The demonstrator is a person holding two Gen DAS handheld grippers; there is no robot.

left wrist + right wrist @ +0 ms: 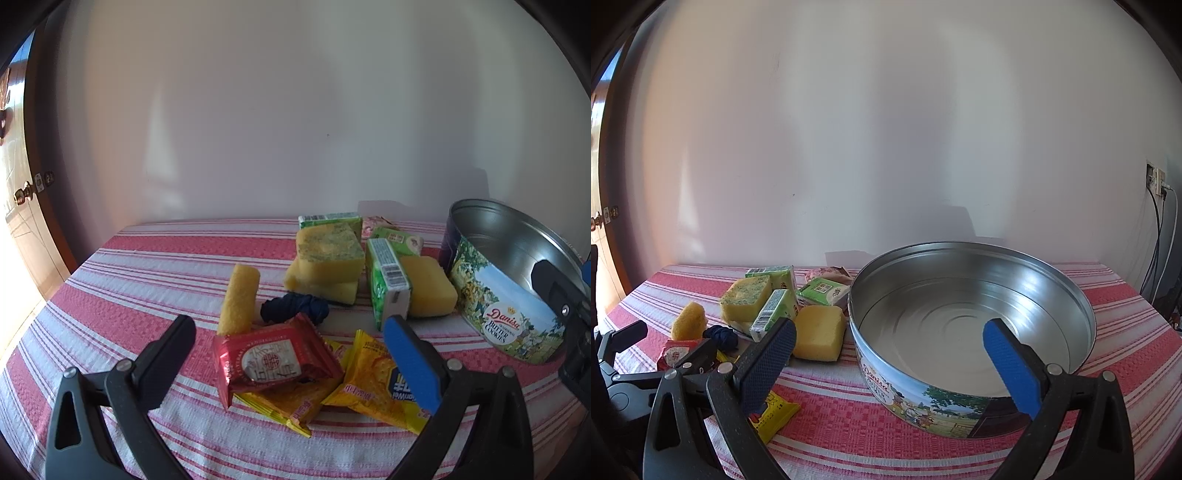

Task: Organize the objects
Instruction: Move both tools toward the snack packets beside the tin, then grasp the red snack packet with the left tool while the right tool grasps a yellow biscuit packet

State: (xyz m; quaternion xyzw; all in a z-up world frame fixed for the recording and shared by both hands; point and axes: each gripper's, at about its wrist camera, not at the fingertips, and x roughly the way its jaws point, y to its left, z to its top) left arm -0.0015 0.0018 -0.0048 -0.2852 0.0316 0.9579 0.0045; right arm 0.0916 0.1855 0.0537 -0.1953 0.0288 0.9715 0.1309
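Note:
An empty round Danisa cookie tin (pixel 971 325) stands open on the striped tablecloth; it also shows at the right in the left wrist view (pixel 506 280). My right gripper (pixel 894 354) is open and empty, hovering over the tin's near rim. My left gripper (pixel 291 354) is open and empty just above a red snack packet (pixel 273 362) that lies on yellow snack packets (pixel 373 387). Behind them lie a dark blue cord bundle (pixel 295 308), a yellow foam roll (pixel 238 299), stacked yellow sponges (pixel 328 258), a green carton (pixel 388 280) and another sponge (pixel 428 291).
More green cartons (pixel 328 219) and a pink packet (pixel 375 223) lie near the wall. The red-and-white striped tablecloth (pixel 129 280) covers the table. A wooden door (pixel 22 206) is at the left. Cables hang from a wall socket (pixel 1158 181) at the right.

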